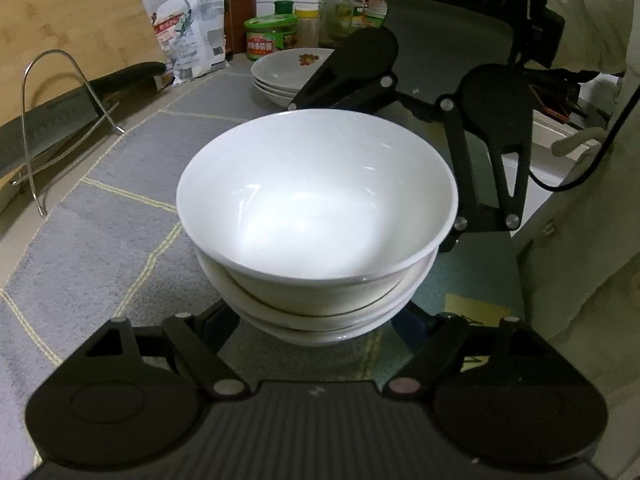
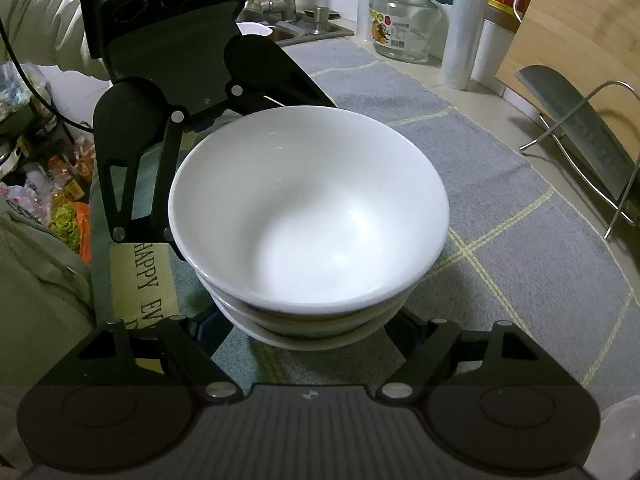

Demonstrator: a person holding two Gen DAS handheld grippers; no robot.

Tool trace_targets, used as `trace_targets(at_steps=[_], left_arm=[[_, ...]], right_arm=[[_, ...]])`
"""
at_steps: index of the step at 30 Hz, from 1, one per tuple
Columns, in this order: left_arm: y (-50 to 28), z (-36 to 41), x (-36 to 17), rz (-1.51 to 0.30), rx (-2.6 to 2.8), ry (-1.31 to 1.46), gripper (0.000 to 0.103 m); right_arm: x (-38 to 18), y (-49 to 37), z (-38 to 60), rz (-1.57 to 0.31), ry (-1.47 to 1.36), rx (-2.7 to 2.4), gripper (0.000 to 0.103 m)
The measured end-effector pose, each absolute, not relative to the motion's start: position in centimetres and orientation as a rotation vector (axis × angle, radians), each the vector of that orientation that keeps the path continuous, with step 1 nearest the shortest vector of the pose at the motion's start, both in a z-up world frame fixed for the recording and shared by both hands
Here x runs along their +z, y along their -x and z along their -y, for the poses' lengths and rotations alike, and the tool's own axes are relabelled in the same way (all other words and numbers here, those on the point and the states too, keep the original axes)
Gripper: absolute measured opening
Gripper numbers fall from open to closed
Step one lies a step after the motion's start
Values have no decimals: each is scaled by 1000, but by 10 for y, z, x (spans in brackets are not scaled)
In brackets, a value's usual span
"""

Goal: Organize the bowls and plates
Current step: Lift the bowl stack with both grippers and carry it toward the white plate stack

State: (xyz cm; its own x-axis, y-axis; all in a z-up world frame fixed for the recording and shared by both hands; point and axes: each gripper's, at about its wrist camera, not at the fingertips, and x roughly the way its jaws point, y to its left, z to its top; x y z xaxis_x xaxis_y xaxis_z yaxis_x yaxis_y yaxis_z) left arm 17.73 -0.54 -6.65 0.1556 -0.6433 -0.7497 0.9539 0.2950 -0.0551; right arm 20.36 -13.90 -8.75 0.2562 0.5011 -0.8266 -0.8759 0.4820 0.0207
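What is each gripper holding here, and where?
Both the left gripper and right gripper flank the bowl stack low down; fingertips hidden, so grip cannot be confirmed.

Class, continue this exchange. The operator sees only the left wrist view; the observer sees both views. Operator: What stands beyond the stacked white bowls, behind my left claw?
Observer: Past the stack of white ceramic bowls, a steel sink with a tap.
Operator: Anything on the counter beside it?
Observer: A clear glass jar with a yellow-green lid.
Operator: And the grey mat, at its edge near the person?
Observer: A tan strip printed "HAPPY".
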Motion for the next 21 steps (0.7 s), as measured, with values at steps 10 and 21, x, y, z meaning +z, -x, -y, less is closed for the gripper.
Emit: trace_targets(at_steps=[10,21], left_arm=[[-174,9,-66,-777,-1166,-495,82],[-171,17,-55,-777,-1144,-490,82]], right_arm=[[-86,-205,142,-882,512,1011,85],[-74,-199,148,-862,531,1014,85]])
